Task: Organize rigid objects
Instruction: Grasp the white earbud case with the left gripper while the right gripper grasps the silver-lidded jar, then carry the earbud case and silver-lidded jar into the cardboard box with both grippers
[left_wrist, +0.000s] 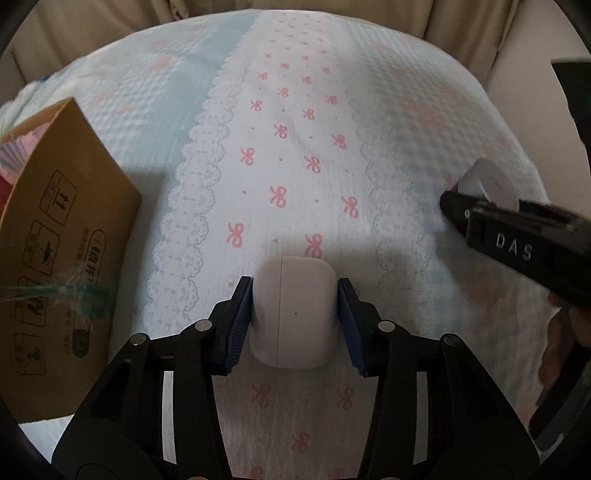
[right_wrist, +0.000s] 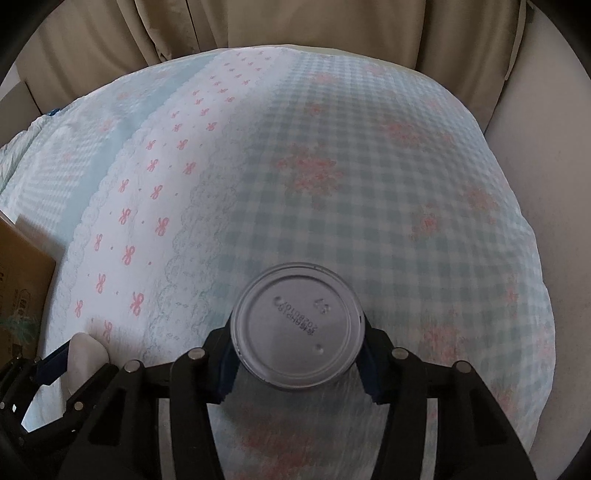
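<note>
A white earbud case (left_wrist: 293, 312) is clamped in the left tongs (left_wrist: 294, 317); a round can (right_wrist: 297, 325) is gripped by the right tongs (right_wrist: 297, 354). A cardboard box (left_wrist: 62, 254) is seen at nine o'clock.

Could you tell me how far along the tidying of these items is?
Nothing clearly looks put away yet. The left tool grips a white case and the right tool a round tin, both over the bedspread. Both still need placing, probably in the cardboard box.

You're holding the earbud case (left_wrist: 294, 310) over the bedspread (left_wrist: 332, 110), with the cardboard box (left_wrist: 62, 258) sitting to its left and the can (left_wrist: 487, 181), in your right gripper (left_wrist: 476, 199), hanging to its right.
</note>
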